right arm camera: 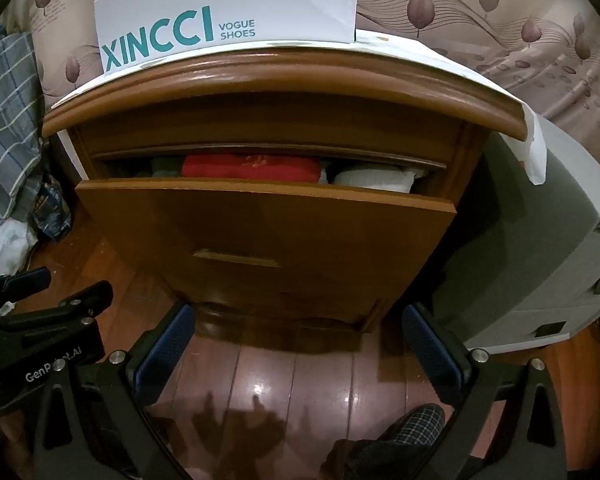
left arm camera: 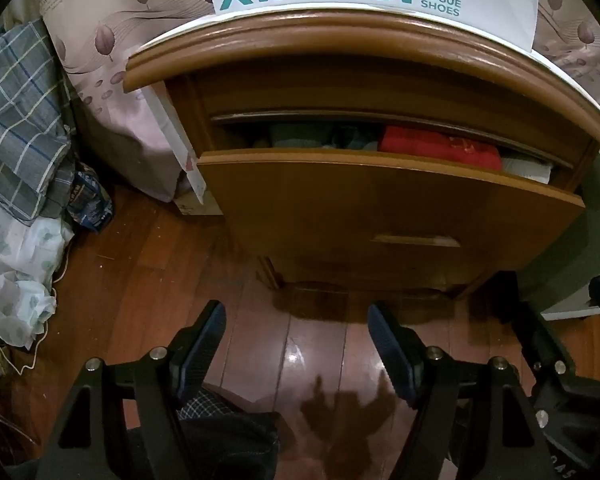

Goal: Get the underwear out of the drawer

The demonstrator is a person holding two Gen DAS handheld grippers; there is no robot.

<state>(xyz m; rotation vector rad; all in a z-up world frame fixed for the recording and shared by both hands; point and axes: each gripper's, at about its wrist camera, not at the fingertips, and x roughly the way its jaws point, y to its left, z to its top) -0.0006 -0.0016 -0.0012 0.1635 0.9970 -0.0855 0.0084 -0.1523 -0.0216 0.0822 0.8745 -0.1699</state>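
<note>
So the drawer (right arm camera: 260,232) of the wooden nightstand (right arm camera: 284,80) is only cracked open at the top; probably enough to see in, likely not enough for a gripper to be slipped inside without it being pulled out further by the handle (right arm camera: 236,258). Both tools are held back over the floor (right arm camera: 284,376), tilted down toward the cabinet front, which reads as a lining-up pose before anything is touched.

The left gripper (left arm camera: 296,340) is spread fairly wide with nothing between its pads; the right gripper (right arm camera: 298,344) is opened as wide as it goes, also empty; neither is in contact with the drawer.

Inside the gap, folded clothing is packed in a row: a red piece (right arm camera: 252,166) in the middle, something dark green (right arm camera: 166,166) to its left, a white bundle (right arm camera: 374,178) at the right end. The underwear is presumably among these, so it's in the drawer, not yet taken; which piece exactly can't be told from here.

A shoe box (right arm camera: 228,12) marked XINCCI is parked on top; a grey case (right arm camera: 540,240) is set beside the cabinet.
</note>
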